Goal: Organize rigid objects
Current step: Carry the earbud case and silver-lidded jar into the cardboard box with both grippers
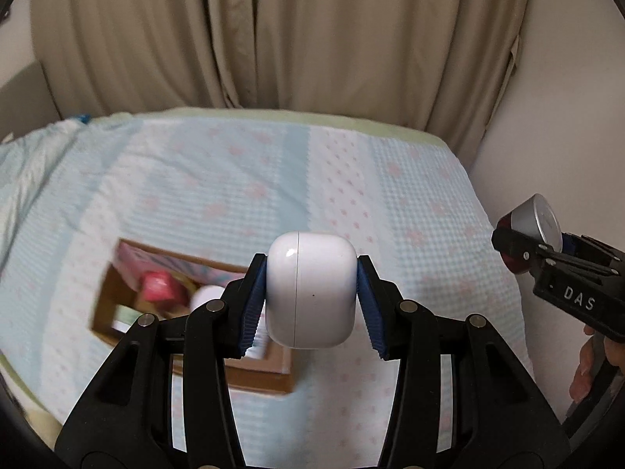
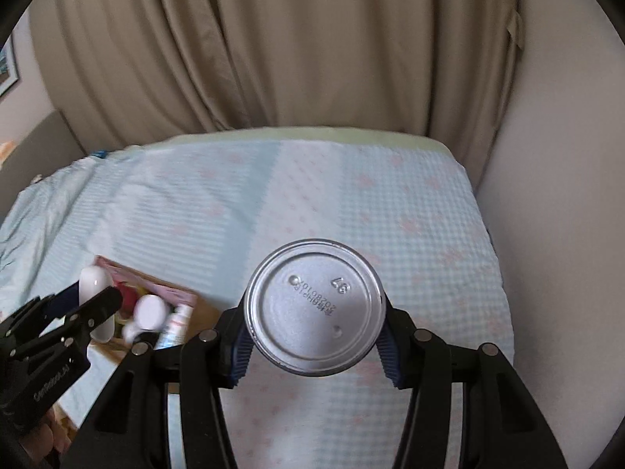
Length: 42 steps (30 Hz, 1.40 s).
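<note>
My left gripper (image 1: 311, 291) is shut on a white earbud case (image 1: 311, 289) and holds it in the air above the bed, just right of a brown cardboard box (image 1: 105, 301). The box holds a pink item (image 1: 158, 286) and several white items, partly hidden. My right gripper (image 2: 314, 312) is shut on a metal can (image 2: 315, 306), silver bottom facing the camera, above the bed. The can (image 1: 537, 222) also shows at the right edge of the left wrist view. The left gripper with the case (image 2: 90, 285) shows at the lower left of the right wrist view, over the box (image 2: 183, 297).
The bed has a light blue and pink patterned cover (image 1: 312, 179). Beige curtains (image 1: 297, 31) hang behind it. A pale wall (image 2: 554, 195) runs along the bed's right side. Rumpled bedding (image 1: 27, 179) lies at the far left.
</note>
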### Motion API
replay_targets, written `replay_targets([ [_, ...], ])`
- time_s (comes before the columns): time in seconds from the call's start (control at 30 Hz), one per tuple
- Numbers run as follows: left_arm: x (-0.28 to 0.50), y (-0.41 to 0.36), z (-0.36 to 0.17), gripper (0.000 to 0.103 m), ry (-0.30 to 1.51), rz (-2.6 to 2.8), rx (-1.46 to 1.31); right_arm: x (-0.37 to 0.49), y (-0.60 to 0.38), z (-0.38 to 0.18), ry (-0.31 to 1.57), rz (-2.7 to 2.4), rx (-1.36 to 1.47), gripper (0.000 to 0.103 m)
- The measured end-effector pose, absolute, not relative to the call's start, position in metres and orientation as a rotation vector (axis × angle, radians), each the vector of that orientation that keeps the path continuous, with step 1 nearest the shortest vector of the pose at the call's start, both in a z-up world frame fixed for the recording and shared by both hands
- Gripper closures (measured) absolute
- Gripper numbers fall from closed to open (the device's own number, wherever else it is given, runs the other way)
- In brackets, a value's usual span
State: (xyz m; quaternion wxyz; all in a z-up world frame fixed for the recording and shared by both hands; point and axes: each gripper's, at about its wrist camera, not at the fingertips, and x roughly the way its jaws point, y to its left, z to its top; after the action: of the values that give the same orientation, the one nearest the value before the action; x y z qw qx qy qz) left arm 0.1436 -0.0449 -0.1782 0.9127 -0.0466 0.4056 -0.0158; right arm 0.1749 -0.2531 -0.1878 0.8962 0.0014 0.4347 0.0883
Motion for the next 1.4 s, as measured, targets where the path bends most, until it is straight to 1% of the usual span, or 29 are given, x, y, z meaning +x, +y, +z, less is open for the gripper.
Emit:
replay_targets([
  [0.13, 0.133, 0.001, -0.159, 0.061, 0.821, -0.031, -0.078, 0.162, -0.209, -0.17, 0.89, 0.224, -0.003, 0.054],
  [0.3, 0.129, 0.057, -0.151, 0.061, 0.824, -0.072, -0.063, 0.148, -0.153, -0.163, 0.897, 0.236, 0.021, 0.054],
  [0.6, 0.142, 0.146, -0.168, 0.061, 0.881, -0.192, 0.003, 0.14, -0.064, -0.176, 0.951, 0.129, 0.088, 0.054],
  [0.73, 0.151, 0.175, -0.194, 0.061, 0.936, -0.242, 0.046, 0.142, -0.037, -0.192, 0.991, 0.09, 0.151, 0.054],
  [0.93, 0.16, 0.191, -0.24, 0.062, 1.009, -0.311, 0.107, 0.148, -0.004, -0.231, 1.084, 0.075, 0.174, 0.054],
  [1.0, 0.163, 0.193, -0.255, 0.065, 1.03, -0.335, 0.128, 0.149, 0.002, -0.247, 1.113, 0.067, 0.165, 0.054],
  [1.03, 0.164, 0.193, -0.264, 0.066, 1.037, -0.357, 0.142, 0.15, 0.004, -0.255, 1.129, 0.065, 0.162, 0.054],
  [1.2, 0.172, 0.189, -0.295, 0.067, 1.044, -0.435, 0.187, 0.158, 0.004, -0.3, 1.205, 0.037, 0.17, 0.054],
  [1.27, 0.176, 0.191, -0.314, 0.07, 1.06, -0.454, 0.183, 0.162, 0.002, -0.32, 1.232, 0.026, 0.168, 0.054],
  [1.4, 0.175, 0.2, -0.346, 0.07, 1.113, -0.47, 0.154, 0.164, 0.004, -0.353, 1.266, 0.022, 0.197, 0.054],
])
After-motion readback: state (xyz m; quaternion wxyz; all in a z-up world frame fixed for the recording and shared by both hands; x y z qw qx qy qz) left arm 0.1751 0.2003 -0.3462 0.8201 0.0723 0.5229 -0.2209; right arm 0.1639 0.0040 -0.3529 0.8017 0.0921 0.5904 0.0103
